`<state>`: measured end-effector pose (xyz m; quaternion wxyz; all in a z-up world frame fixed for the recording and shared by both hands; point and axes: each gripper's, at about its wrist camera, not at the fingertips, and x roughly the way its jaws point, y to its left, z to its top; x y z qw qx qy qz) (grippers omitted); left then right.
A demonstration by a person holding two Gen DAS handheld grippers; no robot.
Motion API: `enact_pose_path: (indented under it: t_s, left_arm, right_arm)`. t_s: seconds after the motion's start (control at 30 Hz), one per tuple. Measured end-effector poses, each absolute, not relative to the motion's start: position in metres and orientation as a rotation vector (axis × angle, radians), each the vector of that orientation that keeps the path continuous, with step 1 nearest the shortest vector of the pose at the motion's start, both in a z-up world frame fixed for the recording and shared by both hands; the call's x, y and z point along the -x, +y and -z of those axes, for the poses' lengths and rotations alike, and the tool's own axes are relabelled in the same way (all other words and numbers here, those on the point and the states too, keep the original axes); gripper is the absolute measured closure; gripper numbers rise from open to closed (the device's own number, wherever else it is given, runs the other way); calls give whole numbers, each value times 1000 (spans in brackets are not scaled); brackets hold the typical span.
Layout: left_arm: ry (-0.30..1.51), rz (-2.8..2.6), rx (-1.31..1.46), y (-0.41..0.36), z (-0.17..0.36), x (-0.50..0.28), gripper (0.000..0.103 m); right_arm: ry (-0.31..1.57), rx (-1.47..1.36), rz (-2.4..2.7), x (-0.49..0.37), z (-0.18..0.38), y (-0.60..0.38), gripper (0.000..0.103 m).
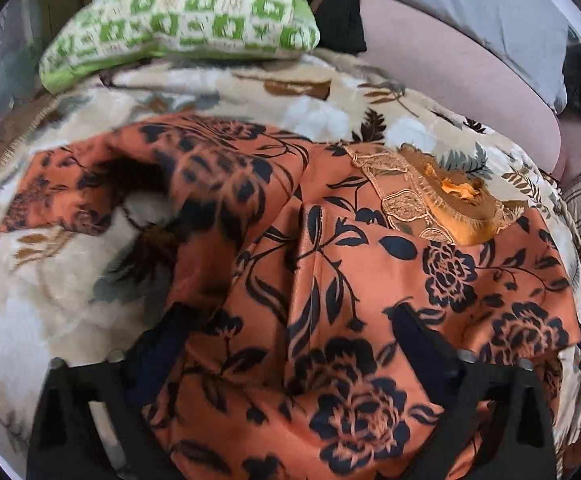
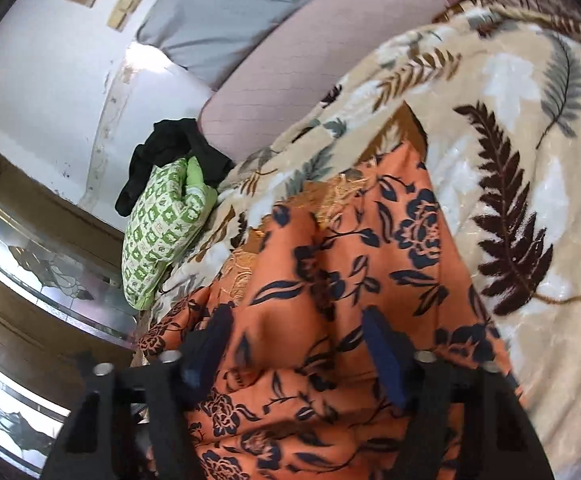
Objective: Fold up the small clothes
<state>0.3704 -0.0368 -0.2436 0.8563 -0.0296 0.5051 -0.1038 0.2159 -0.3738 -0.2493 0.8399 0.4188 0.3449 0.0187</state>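
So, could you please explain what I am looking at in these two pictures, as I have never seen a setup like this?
There is no robot here. A person holds a two-finger gripper in each hand, and each gripper carries a wide-angle camera that looks forward along its fingers. One picture comes from the left gripper, the other from the right gripper; the black prongs at the bottom of each are the fingers.

Both point at an orange dress with a dark flower print, lying rumpled on a cream blanket with a leaf pattern. Both grippers stand open, with the cloth bunched between the fingers, so nothing is clamped. Behind lie a green and white pillow and a black garment.
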Motion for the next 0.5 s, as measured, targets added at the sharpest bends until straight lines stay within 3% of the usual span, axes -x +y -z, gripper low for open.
enact_pose_path:
  t_s: [0.07, 0.1, 0.23, 0.37, 0.5]
  left_arm:
    - [1086, 245, 84, -38, 251, -378, 43]
    - [1094, 251, 81, -39, 254, -379, 56]
    - [1050, 284, 40, -45, 251, -373, 78]
    - [986, 248, -76, -56, 246, -368, 77]
    - [1027, 278, -79, -59, 257, -371, 55]
  right_arm:
    - [745, -898, -41, -222, 257, -381, 63]
    - [754, -890, -32, -224, 261, -385, 63]
    - [783, -872, -37, -227, 272, -391, 63]
    - [848, -865, -30, -228, 291, -391, 64]
    - [872, -903, -43, -231, 299, -392, 64]
